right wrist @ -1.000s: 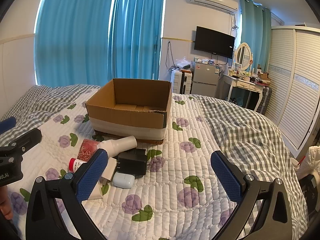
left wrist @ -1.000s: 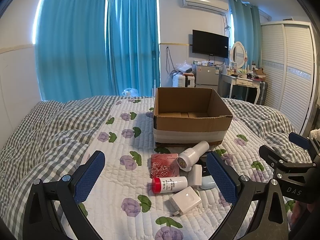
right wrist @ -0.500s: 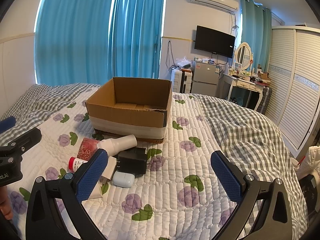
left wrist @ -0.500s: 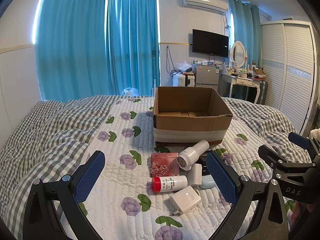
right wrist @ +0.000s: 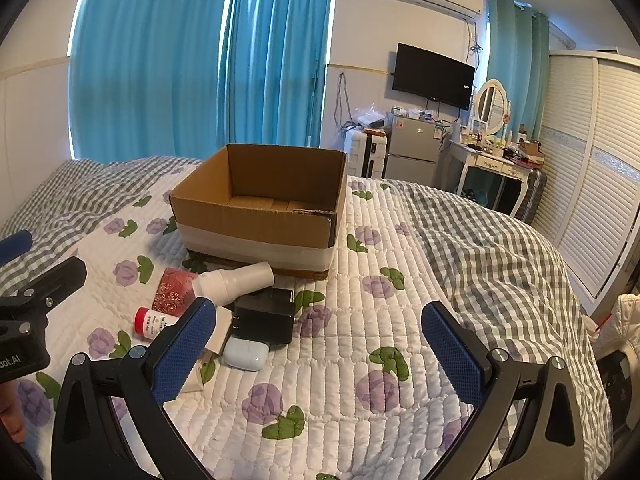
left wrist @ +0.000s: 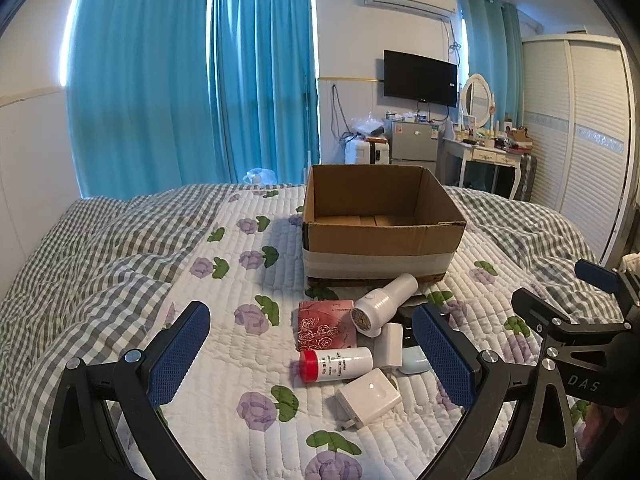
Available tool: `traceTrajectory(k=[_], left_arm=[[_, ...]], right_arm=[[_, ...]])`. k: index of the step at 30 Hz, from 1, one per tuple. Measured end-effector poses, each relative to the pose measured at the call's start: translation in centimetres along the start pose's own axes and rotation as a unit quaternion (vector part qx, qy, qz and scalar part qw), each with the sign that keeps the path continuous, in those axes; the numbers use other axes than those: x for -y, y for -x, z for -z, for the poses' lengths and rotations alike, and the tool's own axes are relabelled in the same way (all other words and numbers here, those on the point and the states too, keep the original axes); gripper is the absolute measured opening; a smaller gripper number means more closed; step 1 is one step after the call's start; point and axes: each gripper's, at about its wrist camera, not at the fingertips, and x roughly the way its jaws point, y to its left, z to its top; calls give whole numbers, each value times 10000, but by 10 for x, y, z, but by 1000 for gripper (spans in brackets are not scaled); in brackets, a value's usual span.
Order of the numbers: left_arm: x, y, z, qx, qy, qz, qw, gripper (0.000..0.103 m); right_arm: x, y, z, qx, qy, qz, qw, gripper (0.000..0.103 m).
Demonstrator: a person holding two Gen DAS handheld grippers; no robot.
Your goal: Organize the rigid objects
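An open cardboard box (left wrist: 384, 236) stands on the bed; it also shows in the right wrist view (right wrist: 256, 220), with nothing visible inside. In front of it lies a pile: a white bottle (left wrist: 384, 304), a red patterned card (left wrist: 326, 328), a red-capped white bottle (left wrist: 336, 365), a white charger (left wrist: 370, 396), a black adapter (right wrist: 264, 316) and a pale blue earbud case (right wrist: 245, 354). My left gripper (left wrist: 310, 358) is open and empty, just in front of the pile. My right gripper (right wrist: 320, 356) is open and empty, to the right of the pile.
The bed has a white flowered quilt (right wrist: 340, 364) with grey checked bedding (left wrist: 100, 248) at both sides. Blue curtains, a TV, a small fridge, a dressing table and a wardrobe stand beyond the bed.
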Motion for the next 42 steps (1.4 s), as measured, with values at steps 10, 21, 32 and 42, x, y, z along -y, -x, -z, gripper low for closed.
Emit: traceTrajectory(k=[10,21,32,42], left_arm=[[-1,-44,4,-804,-47,-221,9965,100],[37,-104,54,-2237,-241,535,9729,90],[45,-109,70,-2419,-267,600,9681,70],[-4,-75,30,-1699,-6,109,9854,70]], right_arm=[[7,-19,-10,-261,147,85,9995,103],[11,-57,22,-1009,-41,-81,9949,103],[13,-65,26,-1172,-94,-55,9931,103],[-26,-92,29,-1539,214,-637,9858,99]])
